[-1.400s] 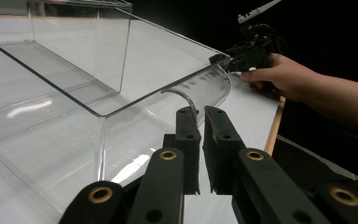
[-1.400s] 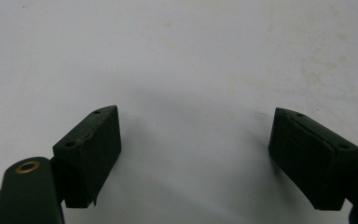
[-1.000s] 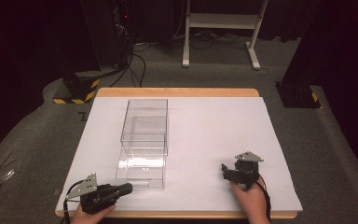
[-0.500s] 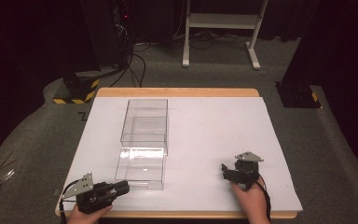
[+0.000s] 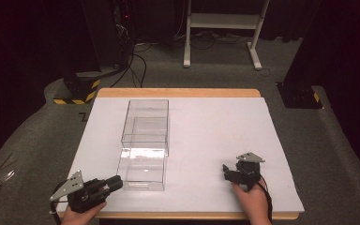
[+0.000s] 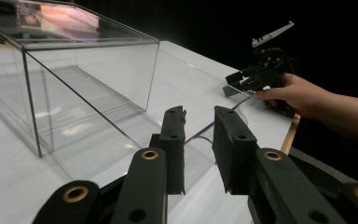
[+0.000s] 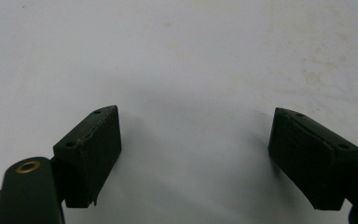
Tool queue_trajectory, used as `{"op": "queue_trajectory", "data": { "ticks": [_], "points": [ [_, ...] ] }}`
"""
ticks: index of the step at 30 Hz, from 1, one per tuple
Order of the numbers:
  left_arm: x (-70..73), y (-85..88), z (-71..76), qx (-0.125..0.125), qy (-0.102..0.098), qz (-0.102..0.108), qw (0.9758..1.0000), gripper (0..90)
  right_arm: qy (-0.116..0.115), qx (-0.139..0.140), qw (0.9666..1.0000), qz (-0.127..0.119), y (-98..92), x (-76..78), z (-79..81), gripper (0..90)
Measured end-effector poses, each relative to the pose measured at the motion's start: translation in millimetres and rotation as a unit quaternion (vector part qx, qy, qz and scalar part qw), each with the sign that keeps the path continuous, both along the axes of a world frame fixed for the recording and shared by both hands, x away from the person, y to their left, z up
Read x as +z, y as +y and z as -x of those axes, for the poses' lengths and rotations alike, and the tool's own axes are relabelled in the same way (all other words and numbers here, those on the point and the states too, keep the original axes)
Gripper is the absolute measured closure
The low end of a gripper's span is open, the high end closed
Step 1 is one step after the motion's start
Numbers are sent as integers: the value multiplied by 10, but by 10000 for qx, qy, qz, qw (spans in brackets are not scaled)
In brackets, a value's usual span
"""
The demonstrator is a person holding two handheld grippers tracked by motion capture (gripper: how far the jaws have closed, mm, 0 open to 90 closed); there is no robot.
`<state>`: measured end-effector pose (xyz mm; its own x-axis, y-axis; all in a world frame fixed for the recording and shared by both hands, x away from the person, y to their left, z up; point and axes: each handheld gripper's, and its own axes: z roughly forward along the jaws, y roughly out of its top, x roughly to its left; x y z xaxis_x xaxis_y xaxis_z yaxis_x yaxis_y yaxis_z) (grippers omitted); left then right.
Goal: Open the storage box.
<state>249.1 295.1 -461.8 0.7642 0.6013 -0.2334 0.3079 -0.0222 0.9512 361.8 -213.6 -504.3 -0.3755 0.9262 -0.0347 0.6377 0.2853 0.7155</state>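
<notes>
While one white table [image 5: 206, 140] takes up most of the high view, two clear boxes lie on its left half, end to end. The far box [image 5: 146, 123] is the taller; the near box [image 5: 141, 168] is lower and touches its near end. Both look empty.

Two grippers sit near the table's front edge, each held by one hand. The left gripper [image 5: 113, 183] lies low at the front left corner, pointing right toward the near box, its tips just beside that box's front left corner. In the left gripper view its jaws stand a narrow gap apart, gripping nothing, with the box's clear wall just past them. The right gripper [image 5: 227, 172] rests at the front right, well apart from the boxes, pointing left. In the right gripper view its jaws are spread wide over bare white table.

Compared with a second ago, the left gripper has swung round toward the near box. The right gripper and both boxes have not moved.
</notes>
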Motion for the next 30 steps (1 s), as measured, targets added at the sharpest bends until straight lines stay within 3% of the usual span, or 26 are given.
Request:
{"op": "queue_trajectory", "data": {
  "ticks": [11,13,14,15,16,17,18,19,20,21,22,23,24,25,28,30],
  "points": [
    [150,76,-78,294,-217,-51,9993,728,12,-8,10000,-13,0,0,-1,170],
    [175,90,-111,461,-245,-95,9986,709,6,-1,10000,-6,-1,0,-2,170],
    [185,110,-150,708,-259,-149,9970,682,7,0,10000,-6,-1,0,-2,170],
    [185,110,-150,708,-259,-149,9970,673,5,-1,10000,-6,-1,0,-2,170],
    [176,147,-211,1129,-278,-316,9927,655,6,0,10000,-6,-1,0,-2,170],
    [160,174,-247,1359,-279,-383,9896,647,7,1,10000,-7,-1,0,-2,170],
    [160,174,-247,1359,-279,-383,9896,639,7,1,10000,-7,-1,0,-2,170],
    [138,202,-285,1600,-238,-481,9857,639,13,-7,10000,-13,0,0,-1,170],
    [71,248,-380,2127,-11,-708,9746,594,13,-6,10000,-15,-1,0,-1,170],
    [71,248,-380,2127,-11,-708,9746,572,13,-6,10000,-15,-1,0,-1,170],
    [-22,278,-475,2430,260,-1008,9644,558,14,-7,10000,-14,-1,0,-1,170],
    [-75,277,-512,2531,329,-1211,9593,556,12,-6,10000,-13,-1,0,-1,170],
    [-75,277,-512,2531,329,-1211,9593,546,12,-6,10000,-13,-1,0,-1,170],
    [-142,271,-553,2615,432,-1454,9532,546,12,-6,10000,-13,-1,0,-1,170],
    [-284,237,-614,2704,639,-1821,9432,520,14,-6,10000,-14,-1,0,-2,170],
    [-346,229,-643,2763,736,-1926,9387,511,15,-5,10000,-15,-1,0,-2,170]
  ]
}}
